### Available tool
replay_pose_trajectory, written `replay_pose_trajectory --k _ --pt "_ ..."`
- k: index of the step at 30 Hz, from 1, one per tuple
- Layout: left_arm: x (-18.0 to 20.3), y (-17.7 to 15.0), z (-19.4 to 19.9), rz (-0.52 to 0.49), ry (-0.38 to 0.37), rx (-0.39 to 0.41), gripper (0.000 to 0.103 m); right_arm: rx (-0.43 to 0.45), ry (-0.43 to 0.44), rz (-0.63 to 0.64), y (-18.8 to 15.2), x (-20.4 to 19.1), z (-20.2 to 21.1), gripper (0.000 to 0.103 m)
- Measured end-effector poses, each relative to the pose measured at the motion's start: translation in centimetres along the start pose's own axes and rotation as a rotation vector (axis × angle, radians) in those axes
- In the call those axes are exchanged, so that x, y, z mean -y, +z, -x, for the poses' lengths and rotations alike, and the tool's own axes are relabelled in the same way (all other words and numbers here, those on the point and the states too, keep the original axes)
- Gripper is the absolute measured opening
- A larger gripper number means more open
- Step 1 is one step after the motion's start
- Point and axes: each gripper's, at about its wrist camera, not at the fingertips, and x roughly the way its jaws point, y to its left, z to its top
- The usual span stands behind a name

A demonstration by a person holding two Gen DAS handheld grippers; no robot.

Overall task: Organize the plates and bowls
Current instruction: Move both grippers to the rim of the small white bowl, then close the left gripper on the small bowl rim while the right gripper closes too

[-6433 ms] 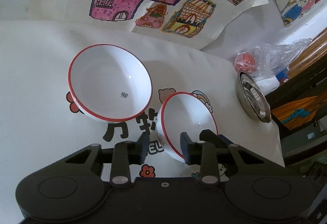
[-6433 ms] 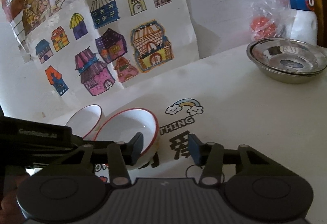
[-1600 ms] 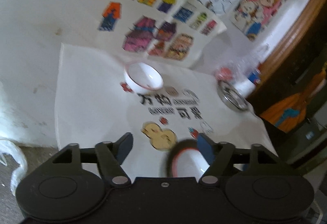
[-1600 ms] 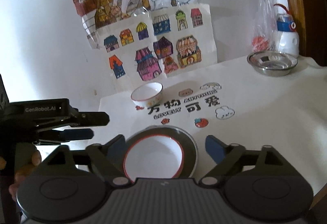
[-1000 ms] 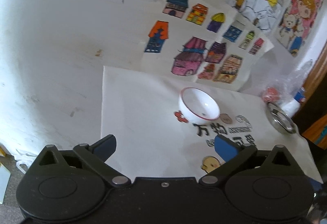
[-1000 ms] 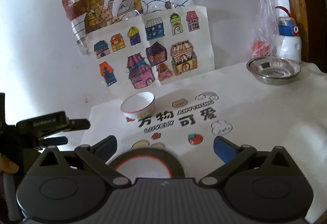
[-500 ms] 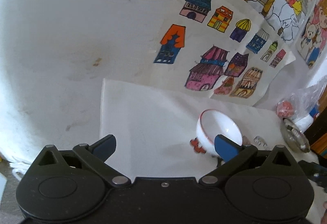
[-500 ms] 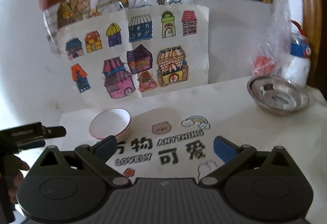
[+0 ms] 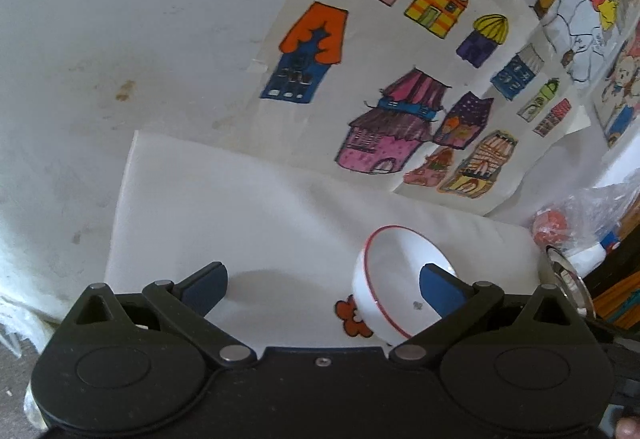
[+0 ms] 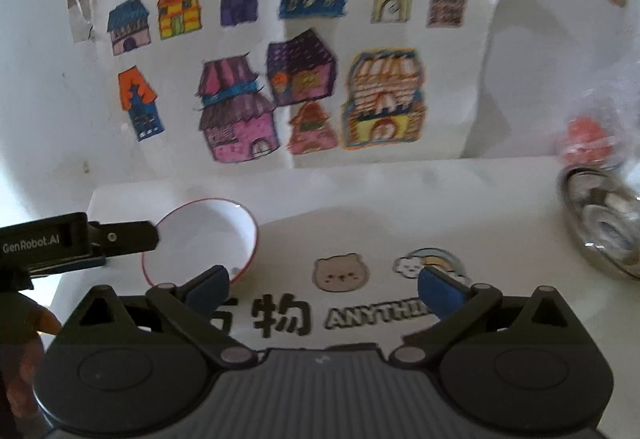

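Note:
A white bowl with a red rim (image 9: 394, 277) stands on the white printed tablecloth (image 9: 248, 223). In the left wrist view my left gripper (image 9: 322, 285) is open, and its right fingertip overlaps the bowl's right side while the left one stands well clear. The right wrist view shows the same bowl (image 10: 202, 243) at the left, with the left gripper (image 10: 120, 239) reaching its near-left rim. My right gripper (image 10: 324, 287) is open and empty, low over the cloth, its left fingertip just in front of the bowl.
A steel dish (image 10: 604, 223) sits at the cloth's far right, with a plastic bag holding something red (image 10: 588, 139) behind it. Drawings of houses (image 10: 304, 79) hang on the wall at the back. The cloth's left edge (image 9: 120, 207) drops off near the bowl.
Both grippers have moved forward toward the small bowl, which now looks much larger. The other bowl and the steel plate under it have dropped out of the right wrist view.

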Motion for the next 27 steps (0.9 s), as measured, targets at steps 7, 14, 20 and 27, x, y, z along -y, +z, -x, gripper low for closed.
replay_pose_trajectory --k 7,14,20,27 --pt "0.5 -0.2 -0.3 -0.043 0.007 0.012 0.084 -0.026 0.042 0.041 0.9 -0.4 -1.7 0.090" --pt "0.9 -0.4 -0.5 -0.071 -0.014 -0.011 0.056 -0.084 0.117 0.065 1.3 -0.9 -3.3 0.075" --pt "0.9 -0.4 -0.7 -0.053 -0.058 -0.037 0.033 -0.130 0.195 0.054 1.4 -0.9 -4.3 0.050" --pt "1.3 -0.5 -0.7 -0.052 -0.092 -0.043 0.016 -0.151 0.276 0.022 1.6 -0.9 -4.5 0.022"
